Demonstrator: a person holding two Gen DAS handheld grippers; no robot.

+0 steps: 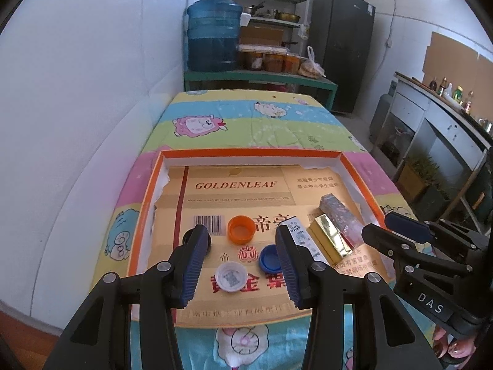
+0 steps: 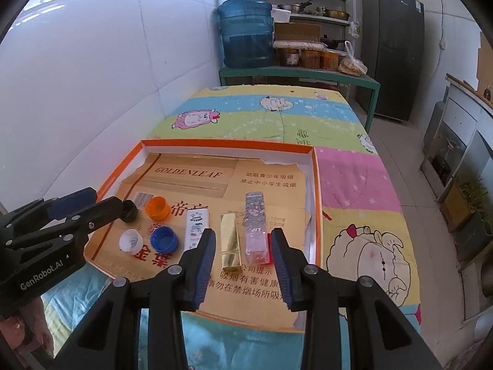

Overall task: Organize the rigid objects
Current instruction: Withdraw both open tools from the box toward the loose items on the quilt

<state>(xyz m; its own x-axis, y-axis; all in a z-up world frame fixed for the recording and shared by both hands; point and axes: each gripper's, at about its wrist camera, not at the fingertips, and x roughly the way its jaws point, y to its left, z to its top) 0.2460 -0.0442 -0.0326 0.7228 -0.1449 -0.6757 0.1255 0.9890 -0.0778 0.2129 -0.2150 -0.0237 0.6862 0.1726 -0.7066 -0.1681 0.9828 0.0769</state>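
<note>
1. Seven small things lie in your orange-rimmed tray [image 1: 144, 203], which sits on the cartoon-print cloth [image 1: 262, 123] over the surface.
2. Four caps group at the tray's left: black cap [image 2: 131, 211] and orange cap [image 1: 241, 229] behind, white cap [image 1: 231, 277] and blue cap [image 2: 164, 240] in front, none touching.
3. Three long boxes lie side by side right of the caps: white box [image 2: 197, 223], gold box [image 2: 229, 240], then the floral box [image 2: 255, 225] nearest the tray's right wall.
4. Your left gripper [image 1: 238, 265] hovers above the caps; its fingers [image 1: 194, 262] stand apart and hold nothing.
5. Your right gripper [image 2: 242, 265] hangs over the near ends of the gold and floral boxes; its fingers [image 2: 205, 265] are also parted and empty.
6. Behind the surface a blue water jug [image 1: 214, 35] stands on a green bench [image 1: 262, 77], with jars beside it.
</note>
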